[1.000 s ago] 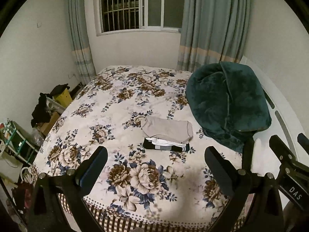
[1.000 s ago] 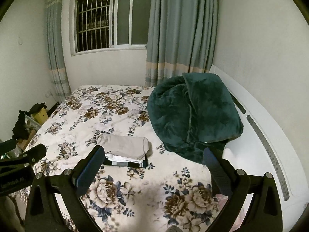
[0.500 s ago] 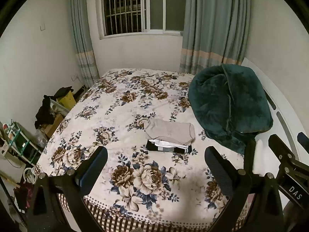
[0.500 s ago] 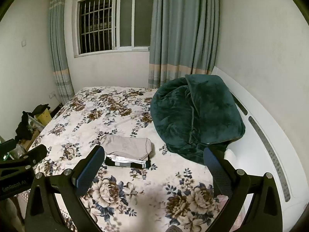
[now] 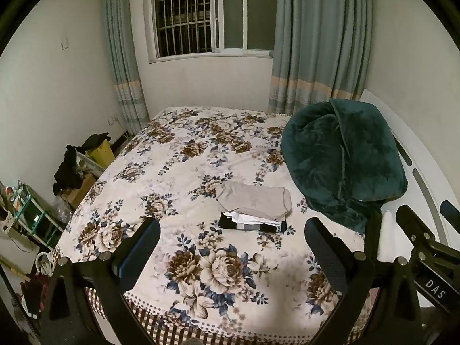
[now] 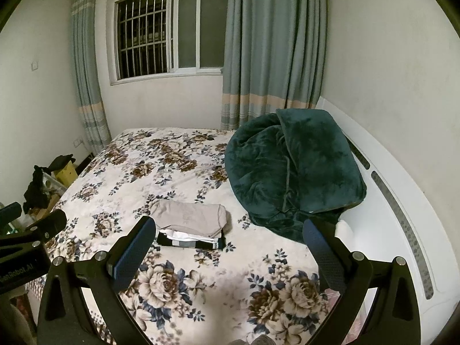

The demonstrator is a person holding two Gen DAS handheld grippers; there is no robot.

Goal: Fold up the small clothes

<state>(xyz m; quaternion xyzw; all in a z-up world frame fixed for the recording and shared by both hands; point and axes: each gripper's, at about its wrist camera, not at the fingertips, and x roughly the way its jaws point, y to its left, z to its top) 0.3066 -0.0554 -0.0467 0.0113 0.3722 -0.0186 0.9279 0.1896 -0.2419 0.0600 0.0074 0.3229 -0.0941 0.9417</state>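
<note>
A small stack of folded clothes point(image 5: 254, 211) lies near the middle of the floral bed point(image 5: 178, 172): a beige piece on top, white and black pieces under it. It also shows in the right wrist view point(image 6: 191, 225). My left gripper point(image 5: 231, 247) is open and empty, held back above the bed's near edge, well short of the stack. My right gripper point(image 6: 228, 244) is open and empty, also back from the stack. The right gripper's body shows at the right edge of the left wrist view point(image 5: 425, 247).
A dark green plush blanket point(image 5: 342, 161) is heaped against the white headboard point(image 6: 396, 201) to the right of the stack. Boxes and dark clothes point(image 5: 72, 166) and a shelf point(image 5: 26, 212) stand on the floor at the left. Window and curtains point(image 5: 319, 37) are behind.
Both grippers have drawn back and risen from the bed, so the stack looks smaller and more of the room shows. The stack has not moved. Both grippers stay open.
</note>
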